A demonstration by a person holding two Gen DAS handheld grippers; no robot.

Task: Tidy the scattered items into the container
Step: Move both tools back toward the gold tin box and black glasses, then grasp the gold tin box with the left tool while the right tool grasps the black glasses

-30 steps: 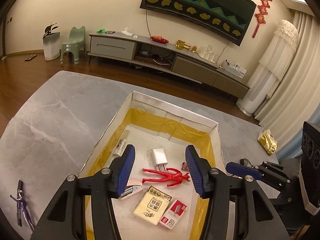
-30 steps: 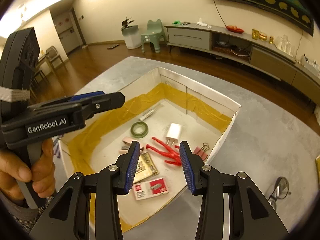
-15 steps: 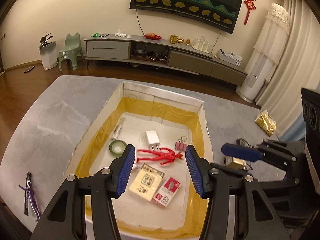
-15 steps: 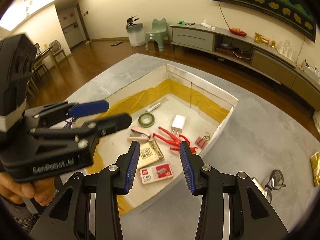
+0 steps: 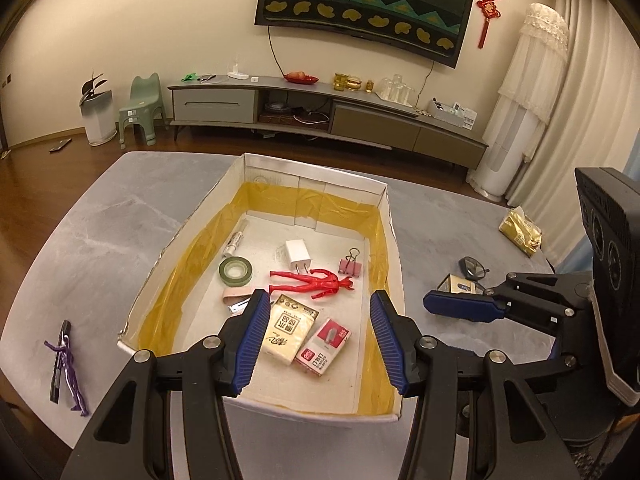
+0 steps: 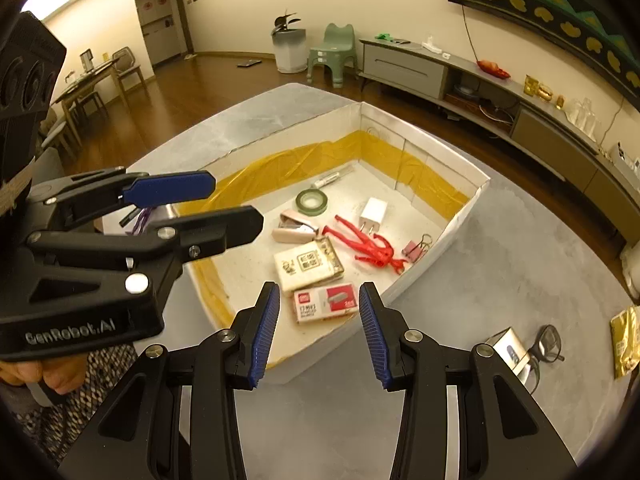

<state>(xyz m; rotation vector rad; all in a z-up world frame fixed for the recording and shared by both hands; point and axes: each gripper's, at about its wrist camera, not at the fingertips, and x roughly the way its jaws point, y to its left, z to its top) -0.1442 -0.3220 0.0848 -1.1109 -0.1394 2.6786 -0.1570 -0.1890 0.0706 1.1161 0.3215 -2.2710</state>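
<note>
The container sits mid-surface, already holding the red figure, charger and staples. Both the left tool and right tool hover wide and empty. Next, take the right one low over the small box beside the glasses, approaching squarely.

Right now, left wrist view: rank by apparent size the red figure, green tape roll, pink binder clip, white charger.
1. red figure
2. green tape roll and white charger: look alike, not ranked
3. pink binder clip
</note>
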